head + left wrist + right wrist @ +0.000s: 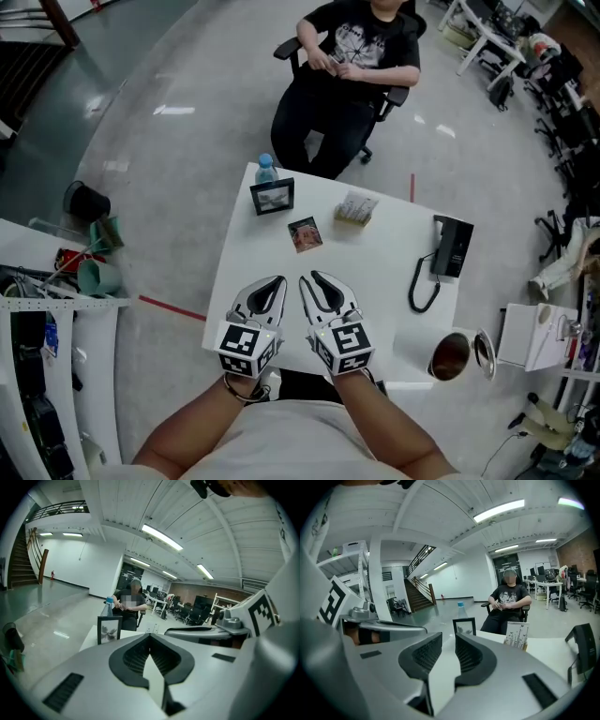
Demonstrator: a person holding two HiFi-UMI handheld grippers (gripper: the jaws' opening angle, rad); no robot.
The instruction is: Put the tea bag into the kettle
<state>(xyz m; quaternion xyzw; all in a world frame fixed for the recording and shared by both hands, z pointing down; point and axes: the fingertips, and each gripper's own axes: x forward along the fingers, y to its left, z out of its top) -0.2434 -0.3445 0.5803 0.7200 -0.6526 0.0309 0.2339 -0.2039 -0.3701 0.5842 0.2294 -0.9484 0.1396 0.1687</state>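
A small square tea bag packet (pixel 305 234) lies flat on the white table (pixel 375 272), near its middle. The kettle (pixel 452 356) stands at the table's near right corner with its lid (pixel 486 352) swung open and a dark inside. Both grippers hover side by side over the table's near edge, well short of the packet. My left gripper (pixel 275 282) (pixel 150 635) is shut with nothing in it. My right gripper (pixel 314 278) (pixel 448 637) is open by a narrow gap, with nothing between its pads. The kettle lies to the right of the right gripper.
A framed picture (pixel 272 196) (pixel 464 626) and a blue-capped bottle (pixel 266 169) stand at the table's far left. A box of paper packets (pixel 356 208) (pixel 516 635) sits at the far middle, a black desk phone (pixel 452 247) at the right. A person sits in a chair (pixel 356 66) beyond the table.
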